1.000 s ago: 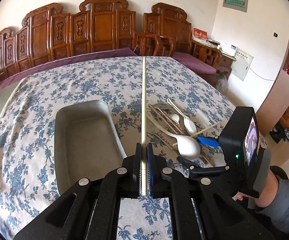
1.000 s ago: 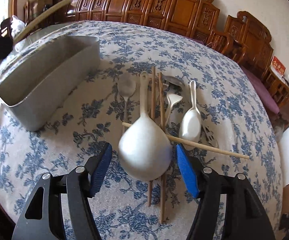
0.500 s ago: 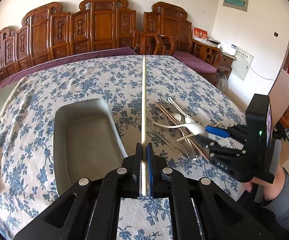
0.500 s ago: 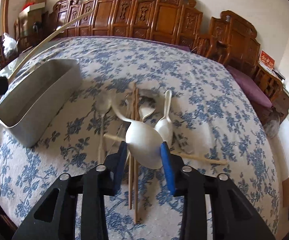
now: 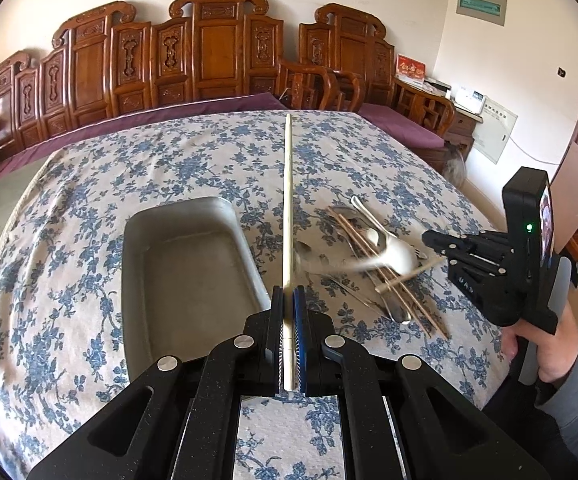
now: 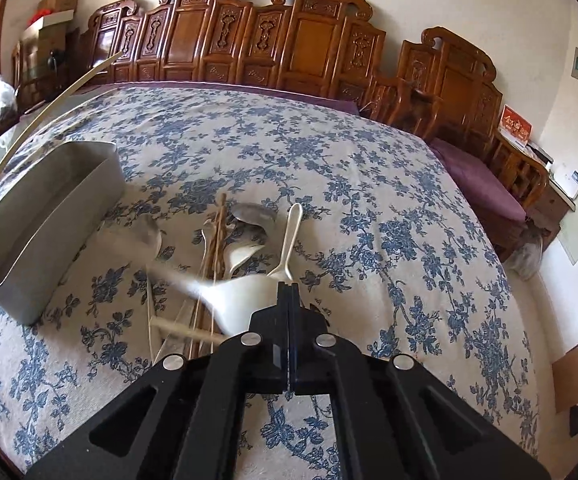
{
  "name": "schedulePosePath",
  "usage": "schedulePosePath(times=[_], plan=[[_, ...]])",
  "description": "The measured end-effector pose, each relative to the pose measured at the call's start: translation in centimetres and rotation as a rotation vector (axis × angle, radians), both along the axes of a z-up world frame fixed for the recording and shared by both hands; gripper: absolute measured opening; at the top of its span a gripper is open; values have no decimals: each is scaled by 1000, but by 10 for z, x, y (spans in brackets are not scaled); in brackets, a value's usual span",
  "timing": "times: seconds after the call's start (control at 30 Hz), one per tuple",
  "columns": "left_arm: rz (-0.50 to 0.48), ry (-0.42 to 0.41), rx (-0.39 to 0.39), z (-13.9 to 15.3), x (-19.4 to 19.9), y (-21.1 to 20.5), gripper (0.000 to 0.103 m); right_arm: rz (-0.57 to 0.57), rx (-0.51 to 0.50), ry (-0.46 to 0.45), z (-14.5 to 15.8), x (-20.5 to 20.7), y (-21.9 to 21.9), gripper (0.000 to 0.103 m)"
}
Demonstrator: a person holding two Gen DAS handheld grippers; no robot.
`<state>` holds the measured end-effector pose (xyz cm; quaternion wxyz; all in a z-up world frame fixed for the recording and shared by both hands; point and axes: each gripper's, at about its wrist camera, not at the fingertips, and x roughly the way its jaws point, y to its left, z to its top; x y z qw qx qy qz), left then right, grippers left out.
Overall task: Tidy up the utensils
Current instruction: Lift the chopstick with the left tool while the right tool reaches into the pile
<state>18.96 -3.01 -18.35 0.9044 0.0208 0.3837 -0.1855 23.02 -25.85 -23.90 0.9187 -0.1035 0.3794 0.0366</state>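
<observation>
My left gripper (image 5: 288,292) is shut on a long pale chopstick (image 5: 287,200) that points away over the table, beside the grey metal tray (image 5: 129,280). My right gripper (image 6: 289,288) has its jaws pressed together over the utensil pile (image 6: 245,236). A large white spoon (image 6: 241,296) shows as a blur right at its tips, handle swung left. I cannot tell whether its rim is pinched. In the left wrist view the right gripper (image 5: 427,236) hovers just right of the blurred spoon (image 5: 399,254).
The pile holds a smaller white spoon (image 6: 291,232), metal spoons and brown chopsticks (image 6: 219,236), with a pale chopstick (image 6: 185,330) lying across them. The tray (image 6: 49,216) stands left of the pile. Carved wooden chairs line the far side. A hand (image 5: 545,360) holds the right gripper.
The right jaws closed from wide around the big white spoon's bowl to fully together. The gripper rose and the spoon swung, now blurred. The left gripper and its chopstick stayed still.
</observation>
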Motion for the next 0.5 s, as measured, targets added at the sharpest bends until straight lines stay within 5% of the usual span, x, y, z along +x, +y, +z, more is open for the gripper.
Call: schedulePosePath(times=[0.2, 0.27, 0.37, 0.5], plan=[[12, 5, 3, -1, 3, 4, 4, 55, 110, 23, 5, 1, -9, 1], [14, 5, 3, -1, 4, 5, 4, 73, 122, 32, 3, 0, -9, 8], [18, 3, 1, 1, 4, 7, 4, 150, 159, 33, 4, -7, 5, 35], [21, -5, -5, 5, 4, 9, 4, 263, 183, 69, 2, -9, 31, 41]])
